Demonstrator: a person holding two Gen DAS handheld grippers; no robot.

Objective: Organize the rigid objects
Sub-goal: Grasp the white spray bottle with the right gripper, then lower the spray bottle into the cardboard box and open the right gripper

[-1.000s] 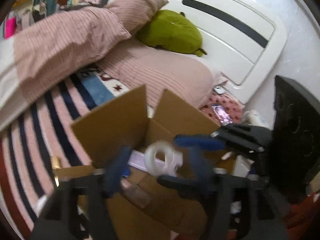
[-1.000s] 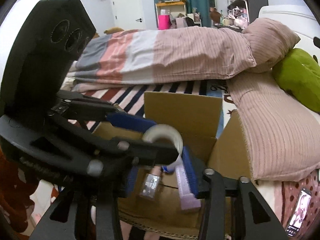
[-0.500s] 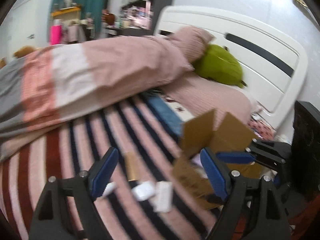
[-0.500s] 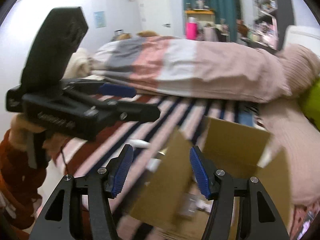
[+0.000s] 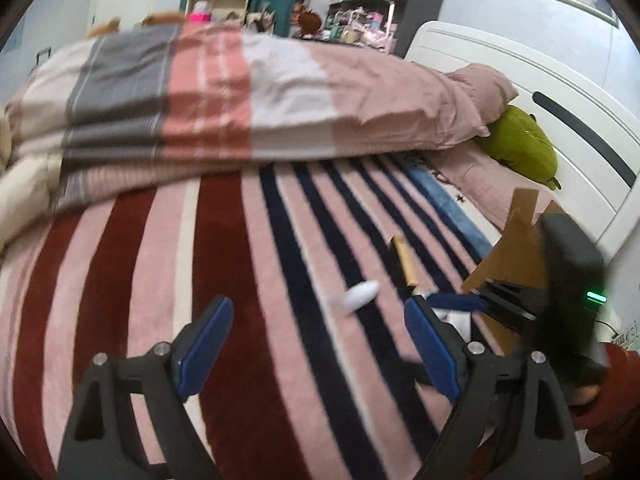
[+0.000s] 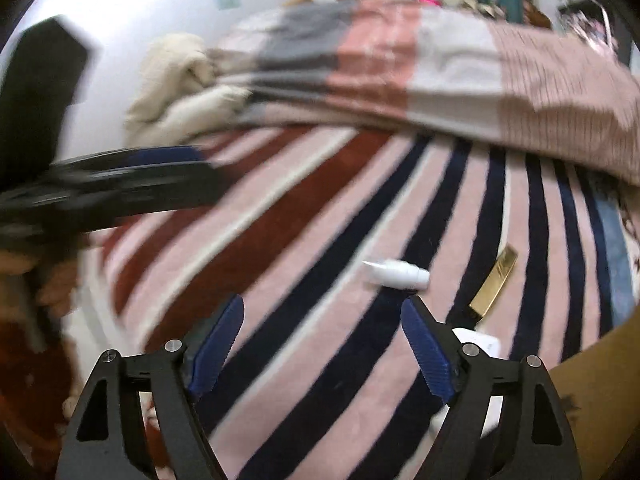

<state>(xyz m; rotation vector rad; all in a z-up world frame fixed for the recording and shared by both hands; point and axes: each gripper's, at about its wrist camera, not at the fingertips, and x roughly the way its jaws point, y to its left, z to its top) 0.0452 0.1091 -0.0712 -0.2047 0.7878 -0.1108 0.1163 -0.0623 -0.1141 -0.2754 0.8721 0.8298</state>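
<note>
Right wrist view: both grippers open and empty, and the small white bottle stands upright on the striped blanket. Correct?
Not quite. The white bottle lies on its side on the striped blanket, as the right wrist view shows. Both the right gripper and left gripper are open and empty.

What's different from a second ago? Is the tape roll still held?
No. The left tongs let the tape roll go over the cardboard box and swung left; both left and right tongs now stand open over the striped blanket. The white bottle and gold tube stay put.
</note>
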